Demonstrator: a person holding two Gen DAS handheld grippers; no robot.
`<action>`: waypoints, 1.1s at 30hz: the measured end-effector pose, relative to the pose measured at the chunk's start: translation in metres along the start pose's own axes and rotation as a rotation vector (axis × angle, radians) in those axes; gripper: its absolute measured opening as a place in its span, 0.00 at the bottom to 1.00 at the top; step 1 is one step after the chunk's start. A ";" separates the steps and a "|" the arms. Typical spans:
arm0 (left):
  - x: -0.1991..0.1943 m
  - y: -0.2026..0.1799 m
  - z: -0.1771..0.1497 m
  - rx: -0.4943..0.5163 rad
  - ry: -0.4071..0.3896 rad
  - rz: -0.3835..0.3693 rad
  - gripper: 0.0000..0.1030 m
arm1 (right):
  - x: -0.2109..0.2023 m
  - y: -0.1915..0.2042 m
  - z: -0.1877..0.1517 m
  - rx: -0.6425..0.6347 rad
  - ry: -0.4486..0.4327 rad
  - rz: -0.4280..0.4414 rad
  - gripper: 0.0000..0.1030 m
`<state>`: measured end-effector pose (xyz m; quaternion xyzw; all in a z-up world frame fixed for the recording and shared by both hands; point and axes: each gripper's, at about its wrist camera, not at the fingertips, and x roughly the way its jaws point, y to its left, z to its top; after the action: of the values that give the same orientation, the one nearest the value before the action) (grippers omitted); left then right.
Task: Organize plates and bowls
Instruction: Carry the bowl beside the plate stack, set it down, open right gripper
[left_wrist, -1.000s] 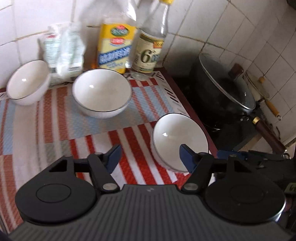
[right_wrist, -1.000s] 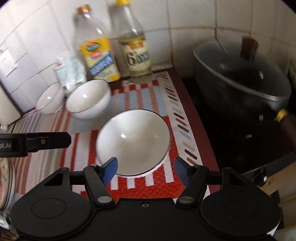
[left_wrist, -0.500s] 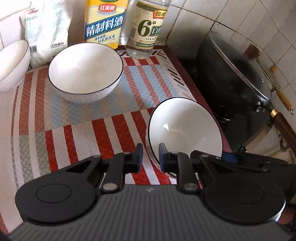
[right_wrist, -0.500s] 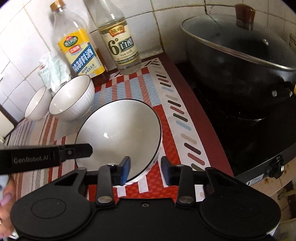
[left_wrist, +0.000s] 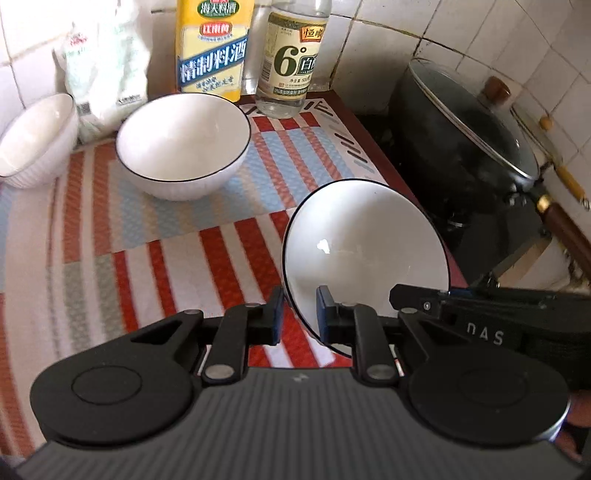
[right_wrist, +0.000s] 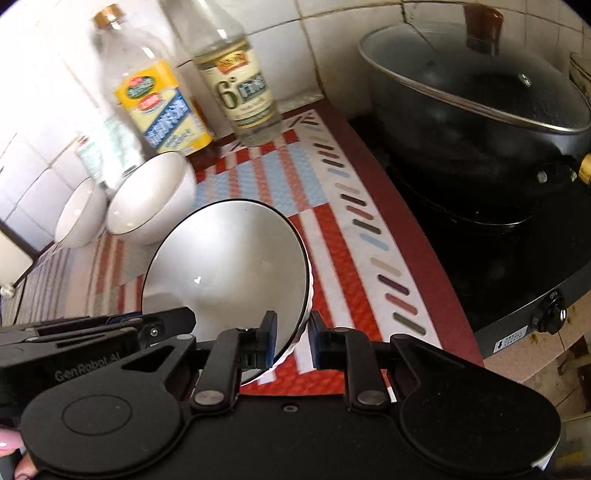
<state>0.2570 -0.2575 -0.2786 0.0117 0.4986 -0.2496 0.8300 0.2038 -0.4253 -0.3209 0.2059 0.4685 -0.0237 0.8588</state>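
While I hold the nearest white bowl (left_wrist: 365, 254) tilted above the striped mat (left_wrist: 147, 240), its dark-rimmed inside is empty. My left gripper (left_wrist: 298, 317) is clenched on the rim at the bowl's left side, one pad inside and one outside. My right gripper (right_wrist: 291, 334) has just been closing and its fingers now pinch the rim at the right side. Behind, the middle bowl (left_wrist: 183, 144) stands upright and empty on the mat, and the small bowl (left_wrist: 35, 138) is beside it, near the white bag (left_wrist: 105, 66). Two bottles (left_wrist: 212, 48) stand at the tiled wall. Right of the mat, the lidded black wok (left_wrist: 469, 147) sits on the stove.
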 end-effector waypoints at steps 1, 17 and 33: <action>-0.005 0.001 -0.001 -0.007 0.003 0.008 0.16 | -0.003 0.004 -0.001 0.000 0.009 0.003 0.22; -0.099 0.069 -0.063 -0.176 0.004 0.065 0.16 | -0.054 0.104 -0.029 -0.241 -0.012 0.109 0.24; -0.143 0.148 -0.109 -0.375 -0.047 0.153 0.16 | -0.029 0.190 -0.070 -0.404 0.078 0.184 0.23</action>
<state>0.1765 -0.0406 -0.2479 -0.1110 0.5146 -0.0889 0.8456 0.1763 -0.2301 -0.2676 0.0721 0.4759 0.1569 0.8624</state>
